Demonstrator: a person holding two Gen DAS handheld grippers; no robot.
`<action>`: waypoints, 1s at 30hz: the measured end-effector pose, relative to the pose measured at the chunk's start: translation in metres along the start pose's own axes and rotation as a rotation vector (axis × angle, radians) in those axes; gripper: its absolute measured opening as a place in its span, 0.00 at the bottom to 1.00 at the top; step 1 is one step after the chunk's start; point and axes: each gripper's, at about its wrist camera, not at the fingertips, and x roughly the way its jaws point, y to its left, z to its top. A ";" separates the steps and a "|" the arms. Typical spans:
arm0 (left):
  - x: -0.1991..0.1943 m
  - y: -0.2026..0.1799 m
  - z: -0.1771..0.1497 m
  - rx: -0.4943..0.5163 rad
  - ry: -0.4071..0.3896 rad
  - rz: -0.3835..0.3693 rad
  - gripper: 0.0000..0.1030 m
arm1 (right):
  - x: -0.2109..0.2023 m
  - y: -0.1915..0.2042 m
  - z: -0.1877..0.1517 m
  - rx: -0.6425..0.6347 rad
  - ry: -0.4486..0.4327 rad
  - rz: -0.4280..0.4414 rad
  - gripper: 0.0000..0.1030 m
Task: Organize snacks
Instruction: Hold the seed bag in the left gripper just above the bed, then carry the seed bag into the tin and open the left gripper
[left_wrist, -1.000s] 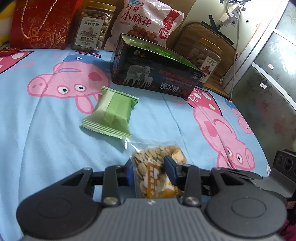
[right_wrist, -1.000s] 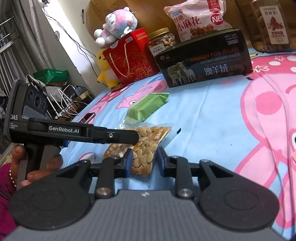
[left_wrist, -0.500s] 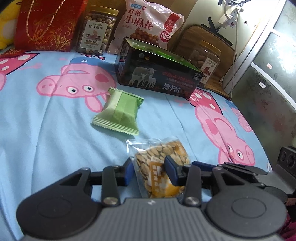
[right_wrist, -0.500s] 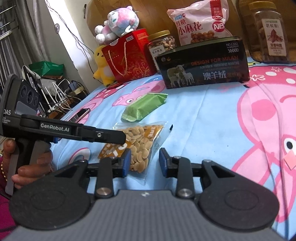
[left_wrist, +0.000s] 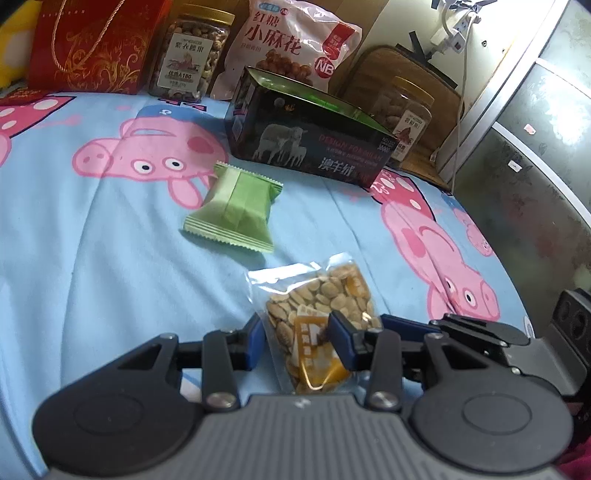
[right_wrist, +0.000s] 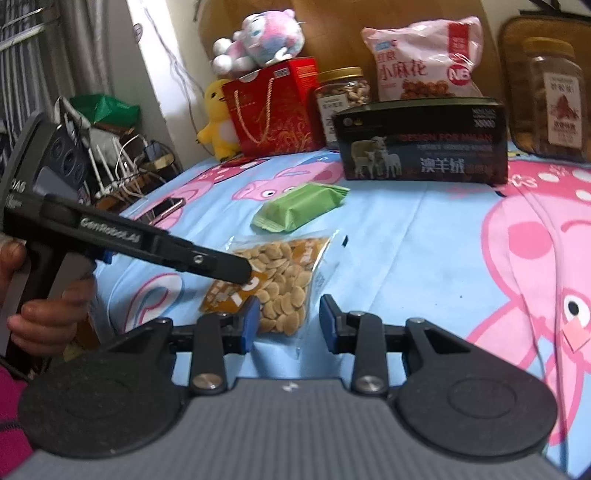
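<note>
A clear seed packet (left_wrist: 317, 295) with an orange label lies on the blue pig-print bedsheet (left_wrist: 92, 258). My left gripper (left_wrist: 297, 328) is shut on the packet's near end, with a blue pad against each side. In the right wrist view the seed packet (right_wrist: 284, 280) has the left gripper (right_wrist: 243, 275) reaching in over its orange end. My right gripper (right_wrist: 288, 317) is closing at the other end. Only its left pad is by the seeds, and a gap remains at its right pad. A green wrapped snack (left_wrist: 236, 206) lies just beyond.
A black box with sheep pictures (left_wrist: 314, 144) stands farther back. Behind it stand a red gift bag (left_wrist: 92, 44), a nut jar (left_wrist: 192, 48), a pink snack bag (left_wrist: 291, 40) and another jar (left_wrist: 406, 110). A hand (right_wrist: 48, 314) holds the left gripper. A phone (right_wrist: 166, 206) lies at the bed's left edge.
The right wrist view has rolled level. The seed packet, which filled the gap between the right pads, now sits against the left pad only. The left gripper keeps the packet between its pads.
</note>
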 end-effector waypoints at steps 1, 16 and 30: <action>0.000 -0.001 0.000 0.003 -0.001 0.001 0.36 | 0.000 0.001 0.000 -0.006 -0.001 -0.001 0.31; -0.013 -0.010 0.008 0.045 -0.067 -0.063 0.35 | -0.005 0.002 0.000 -0.011 -0.027 0.005 0.21; -0.005 -0.012 0.038 0.126 -0.054 -0.044 0.35 | -0.006 -0.015 0.036 0.027 -0.063 0.055 0.18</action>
